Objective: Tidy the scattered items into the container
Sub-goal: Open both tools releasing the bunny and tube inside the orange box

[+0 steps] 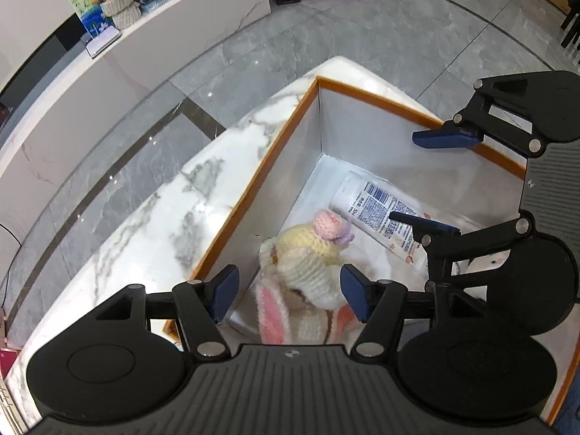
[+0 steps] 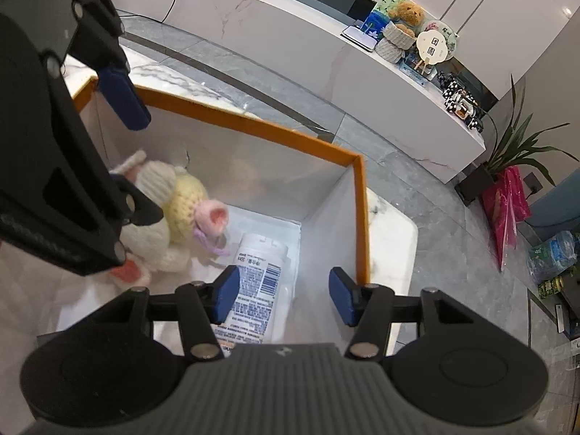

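Note:
A white box with an orange rim (image 1: 253, 195) stands on a marble tabletop (image 1: 163, 217). Inside it lie a knitted bunny doll (image 1: 311, 253) in cream, yellow and pink, and beside that a white tube with blue print (image 1: 377, 206). My left gripper (image 1: 290, 297) hangs open above the doll, its blue pads on either side and not pressing it. My right gripper (image 2: 284, 295) is open over the tube (image 2: 261, 275), and nothing is gripped. In the right wrist view the doll (image 2: 170, 203) sits against the box's far wall, partly hidden by the left gripper's frame.
Grey tiled floor surrounds the table. A long white counter (image 2: 326, 54) carries a teddy bear (image 2: 407, 12), knitted baskets and a paper fan. A potted plant (image 2: 518, 145) and a pink bag (image 2: 507, 203) stand on the floor to the right.

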### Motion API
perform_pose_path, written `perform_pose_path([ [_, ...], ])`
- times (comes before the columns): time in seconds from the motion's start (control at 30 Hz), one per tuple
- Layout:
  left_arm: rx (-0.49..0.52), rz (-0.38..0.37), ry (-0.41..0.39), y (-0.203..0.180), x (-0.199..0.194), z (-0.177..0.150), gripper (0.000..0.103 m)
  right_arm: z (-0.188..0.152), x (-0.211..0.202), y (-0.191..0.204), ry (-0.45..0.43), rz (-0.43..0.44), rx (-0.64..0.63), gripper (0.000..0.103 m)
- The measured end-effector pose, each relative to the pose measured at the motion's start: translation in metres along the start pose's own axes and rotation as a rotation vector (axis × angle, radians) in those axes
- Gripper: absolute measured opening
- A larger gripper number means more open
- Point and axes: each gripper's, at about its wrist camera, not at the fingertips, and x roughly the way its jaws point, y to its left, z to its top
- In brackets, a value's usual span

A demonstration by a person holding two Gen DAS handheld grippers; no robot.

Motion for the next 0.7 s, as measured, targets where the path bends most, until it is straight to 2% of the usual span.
perform_pose_path([
  [0.7, -0.012, 0.032, -0.085, 0.024, -0.071, -0.031, 0.073, 0.031, -0.080, 0.012, -0.088, -0.075, -0.031, 0.059],
])
